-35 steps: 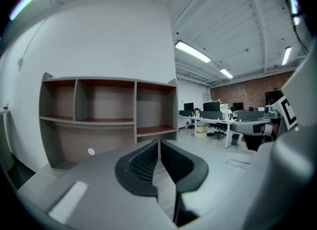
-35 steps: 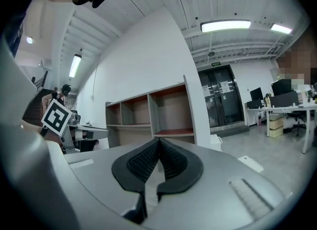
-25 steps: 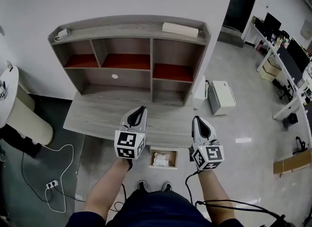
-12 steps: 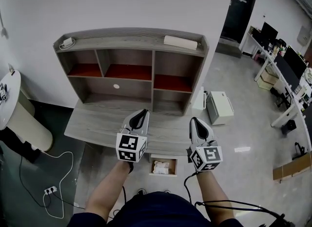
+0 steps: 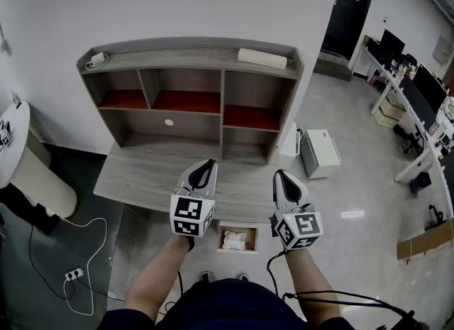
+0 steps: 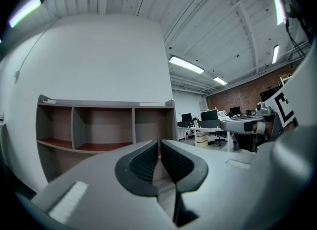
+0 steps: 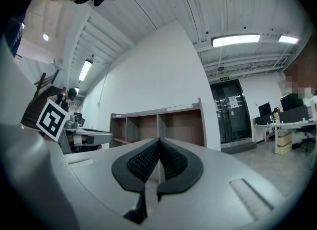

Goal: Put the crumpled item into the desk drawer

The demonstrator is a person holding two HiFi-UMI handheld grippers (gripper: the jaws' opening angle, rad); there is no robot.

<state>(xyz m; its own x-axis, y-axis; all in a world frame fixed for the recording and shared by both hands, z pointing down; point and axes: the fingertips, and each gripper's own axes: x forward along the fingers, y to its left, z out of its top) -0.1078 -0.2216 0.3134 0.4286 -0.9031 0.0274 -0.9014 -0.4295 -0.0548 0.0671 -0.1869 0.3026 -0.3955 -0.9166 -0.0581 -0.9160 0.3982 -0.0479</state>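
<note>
Open office, grey desk (image 5: pixel 142 172) w/ shelves at far side. Crumpled item (image 5: pixel 234 238) lies in the open drawer (image 5: pixel 220 239), near edge. Left tool (image 5: pixel 204 165) & right tool (image 5: pixel 281 176) both closed, empty, above the desk. Risk: a crooked shove could jam the drawer.

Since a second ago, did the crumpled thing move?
No. The crumpled item still lies in the open drawer, just below the desk's front edge.

I'm in an open office: desks (image 5: pixel 418 160) with monitors (image 5: pixel 428 80) along the head view's right edge, strip lights (image 7: pixel 235 40) overhead, a brick wall (image 6: pixel 242 95) behind more workstations, and double doors (image 7: pixel 232 113).
</note>
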